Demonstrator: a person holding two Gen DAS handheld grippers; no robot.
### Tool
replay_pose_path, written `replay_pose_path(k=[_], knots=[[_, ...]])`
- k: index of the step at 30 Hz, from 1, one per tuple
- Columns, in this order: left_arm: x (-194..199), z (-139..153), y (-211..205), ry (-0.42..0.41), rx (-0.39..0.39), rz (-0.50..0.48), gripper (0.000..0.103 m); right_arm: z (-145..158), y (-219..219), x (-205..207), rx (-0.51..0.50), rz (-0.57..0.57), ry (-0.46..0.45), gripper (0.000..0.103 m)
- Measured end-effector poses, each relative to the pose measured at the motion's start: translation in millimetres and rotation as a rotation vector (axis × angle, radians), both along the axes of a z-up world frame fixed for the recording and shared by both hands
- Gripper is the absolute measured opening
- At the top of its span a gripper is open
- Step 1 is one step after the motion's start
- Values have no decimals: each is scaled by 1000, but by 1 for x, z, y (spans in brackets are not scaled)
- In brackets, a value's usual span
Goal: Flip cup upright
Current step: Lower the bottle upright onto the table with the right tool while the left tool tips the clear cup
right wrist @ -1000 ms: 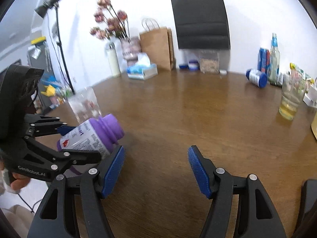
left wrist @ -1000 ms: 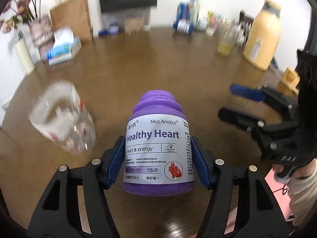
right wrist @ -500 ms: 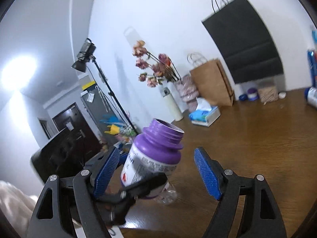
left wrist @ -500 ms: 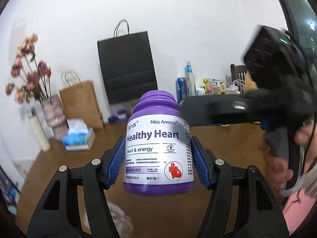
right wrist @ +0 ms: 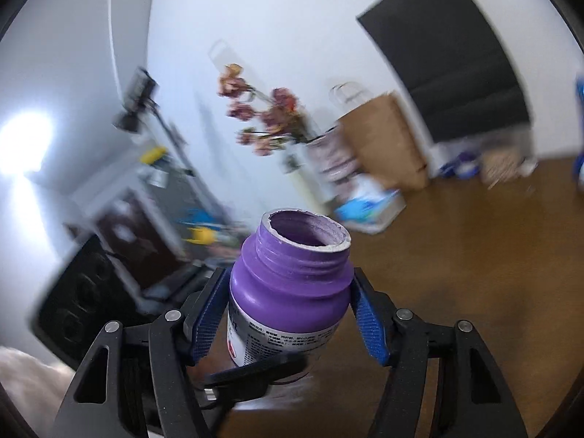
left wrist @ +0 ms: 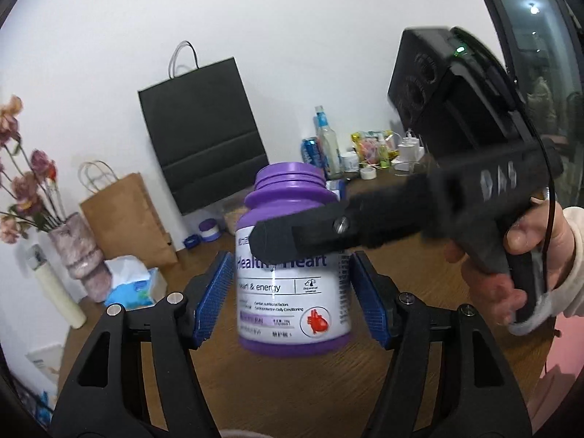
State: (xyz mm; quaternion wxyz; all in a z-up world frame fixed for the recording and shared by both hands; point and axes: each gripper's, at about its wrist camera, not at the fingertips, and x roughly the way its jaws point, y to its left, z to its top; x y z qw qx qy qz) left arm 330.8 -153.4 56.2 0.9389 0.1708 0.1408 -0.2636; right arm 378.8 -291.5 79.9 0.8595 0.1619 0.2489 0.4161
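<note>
The right gripper [right wrist: 288, 314] clamps the purple bottle [right wrist: 288, 292] – only its view shows the open mouth – while the left gripper [left wrist: 292, 288] stands slightly parted beside the label.

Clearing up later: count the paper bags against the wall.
2: black paper bag high against the wall, brown paper bag standing left below it on the table. Others may be hidden.

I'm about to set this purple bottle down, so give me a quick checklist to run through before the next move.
1. Right gripper clamps purple bottle at its shoulder: ok.
2. Left gripper open, slim gaps at both pads: ok.
3. Bottle mouth faces up: ok.
4. Bottle resting on table: not ok, held in air.
5. Landing spot beneath bottle: cannot tell, hidden.
</note>
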Motion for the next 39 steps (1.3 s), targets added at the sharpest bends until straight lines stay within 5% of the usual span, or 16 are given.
replay_pose_path(k=[4, 9, 15, 21, 26, 31, 39], knots=[[20, -16, 13, 67, -73, -20, 70, -1, 10, 2, -174, -111, -87, 70], [16, -21, 15, 43, -70, 12, 73, -19, 3, 12, -194, -121, -44, 70], [6, -64, 22, 298, -224, -26, 78, -32, 7, 0, -333, -162, -87, 70], [28, -98, 31, 393, -171, 115, 78, -65, 27, 5, -521, -113, -53, 70], [36, -109, 36, 421, -122, 179, 78, -96, 37, 15, -575, -110, -7, 70], [28, -117, 34, 413, -36, 195, 78, -96, 49, 11, -632, -108, -49, 71], [17, -111, 46, 407, -57, 234, 83, -97, 57, -1, -698, -101, -65, 71]])
